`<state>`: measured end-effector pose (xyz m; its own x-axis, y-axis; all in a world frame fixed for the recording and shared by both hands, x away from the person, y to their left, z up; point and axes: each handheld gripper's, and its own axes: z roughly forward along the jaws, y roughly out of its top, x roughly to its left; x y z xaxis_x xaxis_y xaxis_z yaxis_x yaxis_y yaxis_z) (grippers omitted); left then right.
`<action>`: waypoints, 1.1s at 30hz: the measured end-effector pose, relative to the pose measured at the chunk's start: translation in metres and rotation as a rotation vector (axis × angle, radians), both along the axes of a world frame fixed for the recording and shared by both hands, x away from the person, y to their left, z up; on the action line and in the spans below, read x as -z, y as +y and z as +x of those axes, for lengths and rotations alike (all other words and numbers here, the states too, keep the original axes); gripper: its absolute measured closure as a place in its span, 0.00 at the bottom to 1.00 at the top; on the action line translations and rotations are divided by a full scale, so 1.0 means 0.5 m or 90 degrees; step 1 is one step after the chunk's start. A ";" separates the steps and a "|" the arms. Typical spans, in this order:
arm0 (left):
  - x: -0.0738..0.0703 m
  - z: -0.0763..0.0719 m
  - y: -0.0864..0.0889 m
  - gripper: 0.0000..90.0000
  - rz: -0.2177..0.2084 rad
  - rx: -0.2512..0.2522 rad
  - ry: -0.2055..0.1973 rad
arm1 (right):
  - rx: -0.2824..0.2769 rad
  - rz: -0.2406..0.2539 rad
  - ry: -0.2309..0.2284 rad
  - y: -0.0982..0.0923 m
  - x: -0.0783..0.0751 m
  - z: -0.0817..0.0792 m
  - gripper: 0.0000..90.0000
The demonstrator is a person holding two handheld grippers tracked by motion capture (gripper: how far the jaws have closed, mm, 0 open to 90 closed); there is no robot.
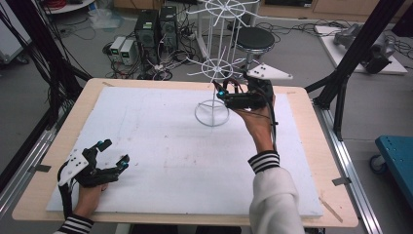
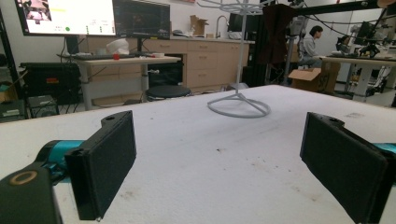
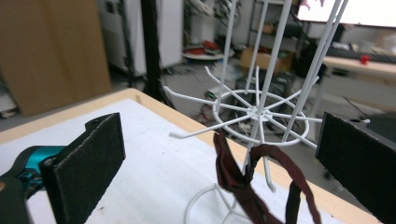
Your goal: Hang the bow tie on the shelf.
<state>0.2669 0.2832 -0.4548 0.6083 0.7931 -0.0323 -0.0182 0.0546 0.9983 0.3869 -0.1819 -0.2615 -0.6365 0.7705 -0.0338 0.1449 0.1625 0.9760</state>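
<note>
High view has my left gripper resting low on the near left part of the white foam board, jaws spread wide with bare board between them. My left hand comes in from the near edge in a striped cuff. My right gripper is lifted at the far side, a little right of centre, just beside the white wire rack, whose ring base stands on the board near the far edge. My right hand holds it from below, white sleeve trailing toward me.

Left gripper view looks along the board between my two parted black pads, with the wire rack standing well apart, far ahead.

Right gripper view shows my jaws released, wide apart, gripping nothing. Between them, a dark red band is draped over one hook of the rack's lower spoked ring, its loops hanging down toward the base. I cannot tell whether either pad touches the band. Beyond the wooden table edge lie cluttered floor and equipment.
</note>
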 end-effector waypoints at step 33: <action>0.000 -0.003 0.000 0.12 0.006 -0.001 -0.008 | -0.038 0.076 -0.029 -0.232 0.325 -0.236 0.01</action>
